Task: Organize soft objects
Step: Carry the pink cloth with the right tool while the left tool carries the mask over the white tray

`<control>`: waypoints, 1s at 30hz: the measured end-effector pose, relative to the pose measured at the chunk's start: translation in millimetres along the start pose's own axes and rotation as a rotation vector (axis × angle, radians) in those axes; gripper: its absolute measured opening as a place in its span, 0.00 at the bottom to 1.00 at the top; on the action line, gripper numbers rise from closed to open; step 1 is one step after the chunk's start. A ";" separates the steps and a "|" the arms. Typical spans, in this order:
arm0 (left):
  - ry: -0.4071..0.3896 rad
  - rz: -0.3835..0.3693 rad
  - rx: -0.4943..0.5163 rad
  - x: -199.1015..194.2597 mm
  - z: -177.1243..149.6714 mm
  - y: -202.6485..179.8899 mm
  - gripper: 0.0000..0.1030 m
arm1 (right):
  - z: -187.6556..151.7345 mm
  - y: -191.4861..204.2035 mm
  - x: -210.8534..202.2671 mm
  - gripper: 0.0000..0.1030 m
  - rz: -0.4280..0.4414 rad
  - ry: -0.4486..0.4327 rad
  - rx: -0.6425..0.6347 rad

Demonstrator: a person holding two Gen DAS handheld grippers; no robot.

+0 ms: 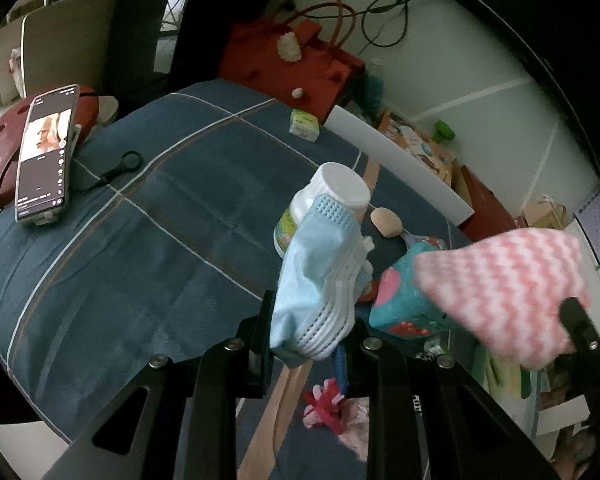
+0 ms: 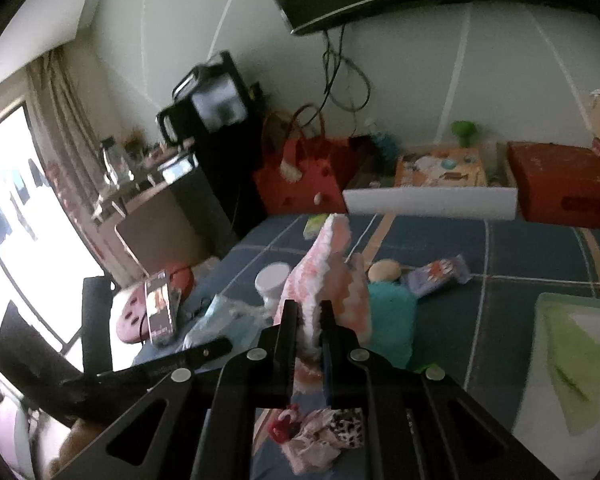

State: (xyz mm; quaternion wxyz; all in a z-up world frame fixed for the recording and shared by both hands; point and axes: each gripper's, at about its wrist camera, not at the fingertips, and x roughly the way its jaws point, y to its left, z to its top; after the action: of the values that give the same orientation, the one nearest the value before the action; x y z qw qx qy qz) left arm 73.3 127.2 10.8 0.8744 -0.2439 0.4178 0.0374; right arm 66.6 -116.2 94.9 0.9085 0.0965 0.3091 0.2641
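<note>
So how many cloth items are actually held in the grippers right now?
2. The light blue cloth is clamped in the left gripper; the pink-and-white cloth is clamped in the right gripper. More soft pieces lie on the bed below, unheld; some may be hidden.

Phone point(image 1: 44, 156), white bottle point(image 1: 328, 204), red bag point(image 1: 296, 68)

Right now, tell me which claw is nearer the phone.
Left. The left claw, shut on the blue mesh sponge, is beside the phone. The right claw, gripping the pink cloth, is farther right.
</note>
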 end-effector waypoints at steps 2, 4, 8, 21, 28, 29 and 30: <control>-0.006 0.003 0.006 -1.6 0.5 -2.9 0.24 | 3.2 -6.3 -6.7 0.11 -0.005 -0.019 0.017; -0.011 0.003 0.012 -2.5 1.2 -6.5 0.24 | 5.3 -11.3 -12.2 0.11 -0.012 -0.037 0.030; -0.023 0.008 0.029 -8.1 2.6 -17.1 0.24 | 9.6 -25.5 -30.4 0.11 -0.038 -0.087 0.057; -0.019 -0.057 0.246 -18.4 8.3 -103.2 0.24 | 6.5 -113.4 -92.6 0.11 -0.284 -0.187 0.269; 0.020 -0.111 0.404 -2.7 -0.9 -176.3 0.24 | -6.5 -165.8 -126.6 0.11 -0.485 -0.215 0.379; 0.028 -0.124 0.430 -0.2 -4.3 -188.2 0.24 | -9.9 -175.3 -133.3 0.11 -0.521 -0.217 0.400; 0.033 -0.131 0.450 1.9 -7.4 -198.1 0.24 | -12.0 -181.6 -138.1 0.11 -0.542 -0.220 0.416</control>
State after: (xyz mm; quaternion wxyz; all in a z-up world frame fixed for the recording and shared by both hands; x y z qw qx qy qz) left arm 122.6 -50.5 83.7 0.9004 -0.0698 0.4130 -0.1177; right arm 43.1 -343.5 94.4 0.9342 0.2219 0.2712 -0.0669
